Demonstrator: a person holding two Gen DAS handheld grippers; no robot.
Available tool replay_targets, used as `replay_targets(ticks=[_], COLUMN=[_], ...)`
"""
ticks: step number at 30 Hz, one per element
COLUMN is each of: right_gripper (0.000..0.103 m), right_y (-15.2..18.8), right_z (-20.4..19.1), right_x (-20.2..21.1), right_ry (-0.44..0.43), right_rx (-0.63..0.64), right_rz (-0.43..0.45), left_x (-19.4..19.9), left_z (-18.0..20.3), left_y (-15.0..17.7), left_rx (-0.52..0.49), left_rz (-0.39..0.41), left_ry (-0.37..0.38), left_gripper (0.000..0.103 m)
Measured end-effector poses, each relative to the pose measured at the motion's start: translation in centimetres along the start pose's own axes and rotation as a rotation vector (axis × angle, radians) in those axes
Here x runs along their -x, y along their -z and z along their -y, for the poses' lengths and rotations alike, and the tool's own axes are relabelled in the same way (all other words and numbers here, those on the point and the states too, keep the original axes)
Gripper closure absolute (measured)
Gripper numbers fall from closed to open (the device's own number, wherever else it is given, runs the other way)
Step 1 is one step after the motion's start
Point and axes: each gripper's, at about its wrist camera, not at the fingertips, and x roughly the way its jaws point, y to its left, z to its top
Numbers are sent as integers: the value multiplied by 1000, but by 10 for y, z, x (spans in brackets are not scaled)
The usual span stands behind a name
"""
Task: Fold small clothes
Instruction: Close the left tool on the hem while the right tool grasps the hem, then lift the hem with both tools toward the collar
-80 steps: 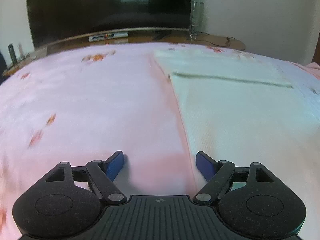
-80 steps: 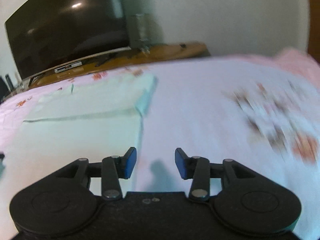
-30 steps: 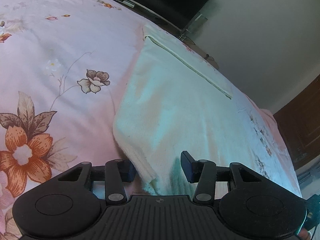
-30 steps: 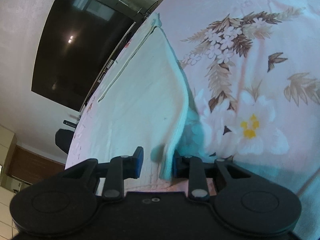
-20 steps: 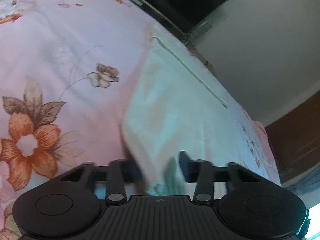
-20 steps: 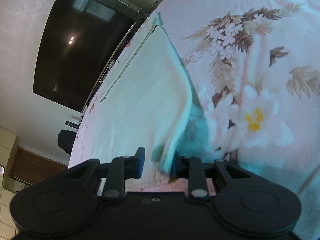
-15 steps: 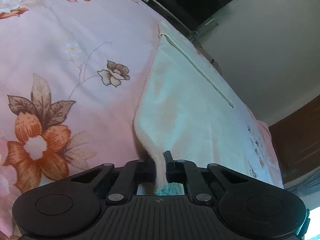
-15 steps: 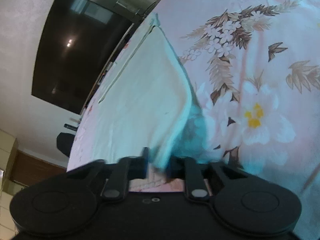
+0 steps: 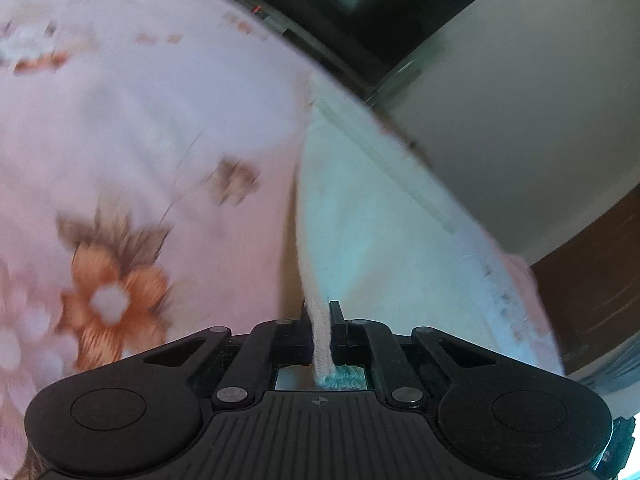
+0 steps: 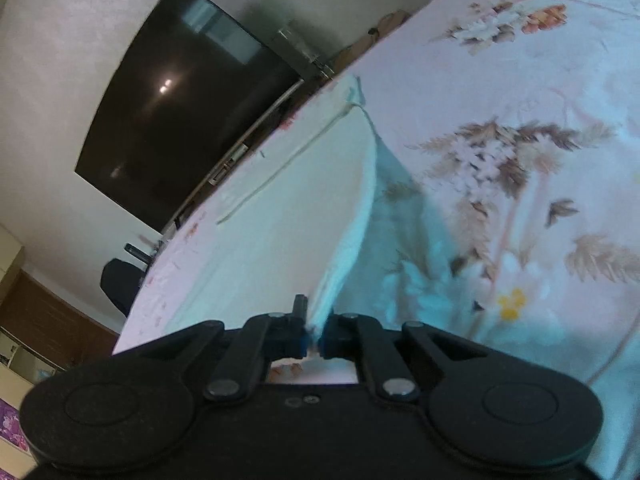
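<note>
A pale mint-white cloth (image 9: 384,240) lies spread on a pink flowered bedsheet (image 9: 120,140). In the left wrist view my left gripper (image 9: 320,320) is shut on the cloth's near left corner, and the pinched edge stands up between the pads. In the right wrist view the same cloth (image 10: 280,208) stretches away toward the television. My right gripper (image 10: 314,330) is shut on its near right corner, which is lifted off the sheet and casts a shadow underneath. The cloth's far part, with a seam across it, still rests flat.
The flowered bedsheet (image 10: 520,160) extends right of the cloth. A large dark television (image 10: 180,120) on a low wooden stand sits beyond the bed's far edge. A dark chair (image 10: 120,284) stands at the left, brown wooden furniture (image 9: 592,272) at the right.
Both grippers closed from open onto the cloth's two near corners. The right corner has since risen off the sheet. Both views are now motion-blurred.
</note>
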Motion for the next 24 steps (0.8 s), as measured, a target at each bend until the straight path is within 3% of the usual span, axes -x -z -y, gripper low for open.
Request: replay_targets(ticks=[3, 9, 14, 18, 21, 24], right_gripper=[98, 97, 97, 97, 98, 98], right_y=[11, 10, 8, 3, 8, 7], right_z=[20, 27, 11, 8, 21, 22], right_x=[-18, -15, -4, -2, -16, -12], right_ry=[62, 33, 13, 3, 55, 40], right_rx=[-41, -60, -7, 9, -3, -18], right_rz=[-63, -53, -14, -11, -65, -44], left_x=[-4, -7, 14, 1, 1, 5], left_z=[-11, -12, -2, -10, -15, -8], left_y=[7, 5, 6, 12, 16, 9], left_rx=[60, 64, 33, 34, 59, 51], left_rz=[4, 1, 81, 26, 40, 41], left_ry=[13, 7, 56, -2, 13, 12], left_gripper=[97, 97, 97, 97, 97, 97])
